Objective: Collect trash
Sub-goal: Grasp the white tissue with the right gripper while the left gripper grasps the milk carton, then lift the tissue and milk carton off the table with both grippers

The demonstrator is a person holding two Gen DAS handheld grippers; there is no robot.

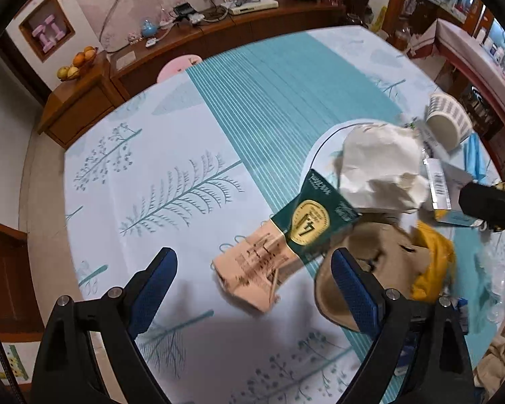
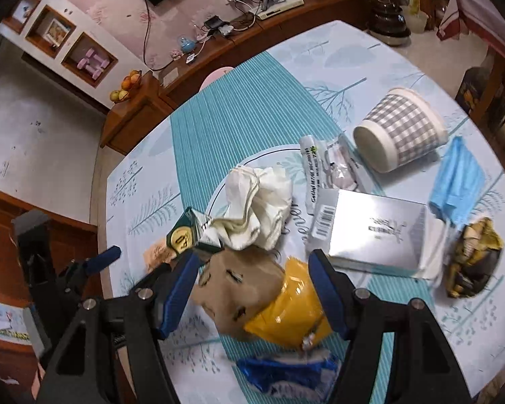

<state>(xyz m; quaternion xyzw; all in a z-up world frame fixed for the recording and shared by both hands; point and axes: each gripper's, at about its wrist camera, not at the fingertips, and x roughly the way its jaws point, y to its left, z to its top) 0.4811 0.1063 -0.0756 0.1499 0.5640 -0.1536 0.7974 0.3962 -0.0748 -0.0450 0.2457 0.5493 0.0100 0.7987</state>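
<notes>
Trash lies on a table with a teal leaf-print cloth (image 1: 171,141). My left gripper (image 1: 252,269) is open above a green and pink torn carton (image 1: 286,235). Beside it are a crumpled white tissue (image 1: 380,165) and a brown and yellow wrapper (image 1: 397,262). My right gripper (image 2: 252,276) is open, its fingers on either side of the brown and yellow wrapper (image 2: 269,296). A blue wrapper (image 2: 286,370) lies under it. The white tissue (image 2: 259,202), a silver box (image 2: 370,229), a checked paper cup (image 2: 400,128) on its side, a blue face mask (image 2: 454,185) and a dark banana peel (image 2: 471,262) lie beyond.
A wooden sideboard (image 1: 219,33) with cables, devices and a fruit bowl (image 1: 77,64) runs along the far wall. A pink stool (image 1: 178,67) stands behind the table. A white tube and clear packet (image 2: 323,165) lie by the cup. The table's left edge drops to the floor.
</notes>
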